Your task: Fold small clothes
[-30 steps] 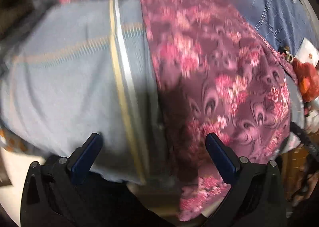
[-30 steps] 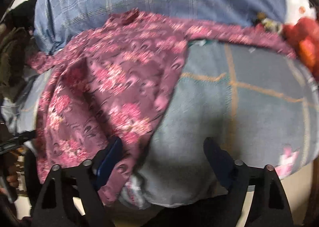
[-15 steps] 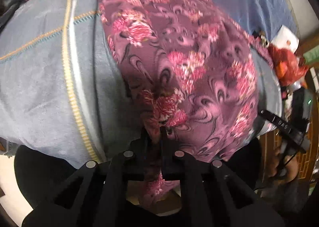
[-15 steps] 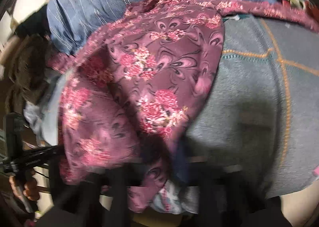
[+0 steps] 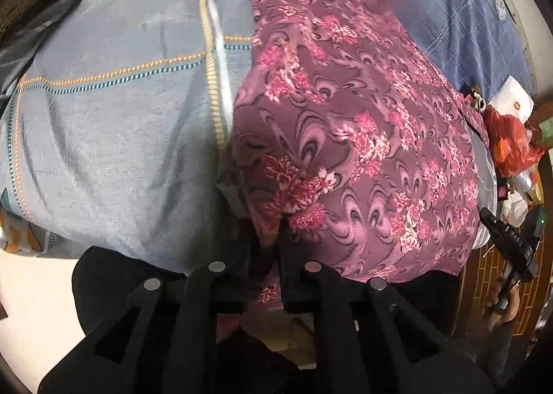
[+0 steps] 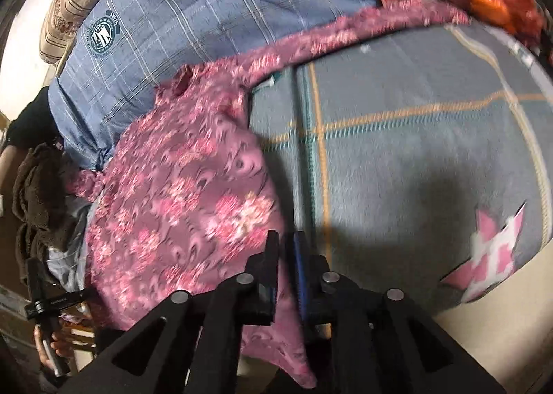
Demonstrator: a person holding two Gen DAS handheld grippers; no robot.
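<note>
The floral garment [image 5: 363, 138], maroon with pink blossoms and swirls, lies spread on a grey blanket [image 5: 114, 138] that covers a bed. Its near hem hangs over the near edge of the bed, and its far part reaches up against a blue checked quilt [image 6: 214, 7].

The left gripper [image 5: 268, 249] has its jaws closed down to a narrow slit, with a pinch of the near hem between them. The right gripper [image 6: 285, 255] is likewise nearly closed on the other near edge of the same garment, and a tongue of cloth hangs down below its jaws.

Judging by the soft ripples and the way the loose edge droops, the cloth is thin, light and limp. It should fold with almost no resistance, but it will sag between the two holds and may slide on itself. Holds right at the hem corners, as now, look best for keeping the edge straight. The blanket's nap may drag on it.

Readable writing is scarce. The quilt carries a round teal crest [image 6: 102, 35] with a large "W" and ring lettering too small to make out. A black device [image 5: 511, 242] at the right in the left wrist view shows small white letters, seemingly "DAS".
</note>
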